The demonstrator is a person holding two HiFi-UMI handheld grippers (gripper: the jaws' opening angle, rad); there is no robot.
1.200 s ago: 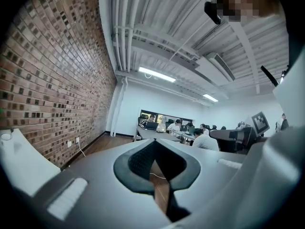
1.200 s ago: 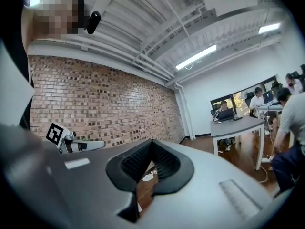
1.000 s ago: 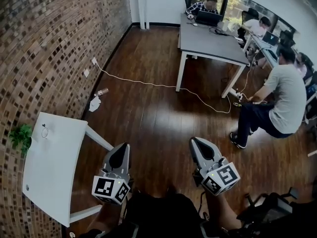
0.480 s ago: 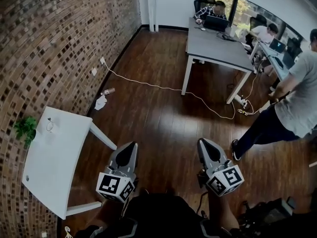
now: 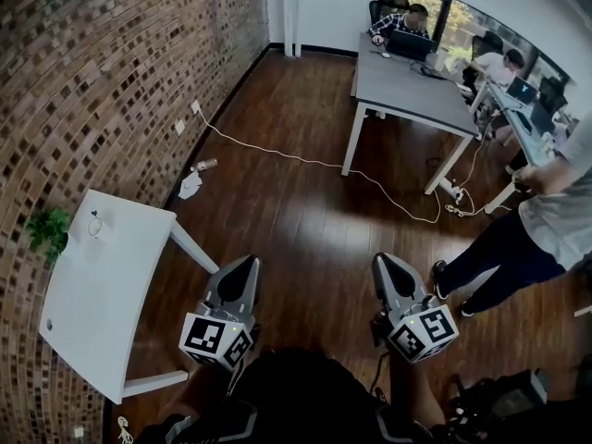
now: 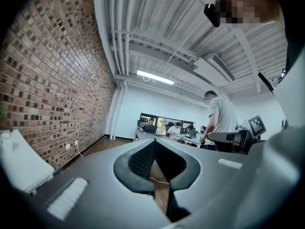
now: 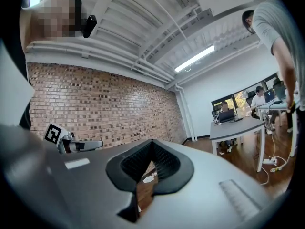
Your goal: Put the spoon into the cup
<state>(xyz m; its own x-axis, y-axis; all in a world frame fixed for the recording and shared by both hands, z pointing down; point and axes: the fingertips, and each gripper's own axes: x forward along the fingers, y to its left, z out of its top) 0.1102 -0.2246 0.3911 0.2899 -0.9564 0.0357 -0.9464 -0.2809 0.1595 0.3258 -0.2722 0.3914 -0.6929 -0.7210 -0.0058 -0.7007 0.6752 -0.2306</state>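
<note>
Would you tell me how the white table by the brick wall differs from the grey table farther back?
The white rectangular table stands beside the brick wall; the grey rectangular table stands far off near the windows. The white one carries only small items; the grey one bears a laptop. Both are white-legged and stand on the dark wooden floor.

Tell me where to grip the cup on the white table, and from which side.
Grip the cup by its side wall, coming from the white table's floor side. It seems to stand upright near the table's far end, with the plant and brick wall close behind. No handle can be made out.
</note>
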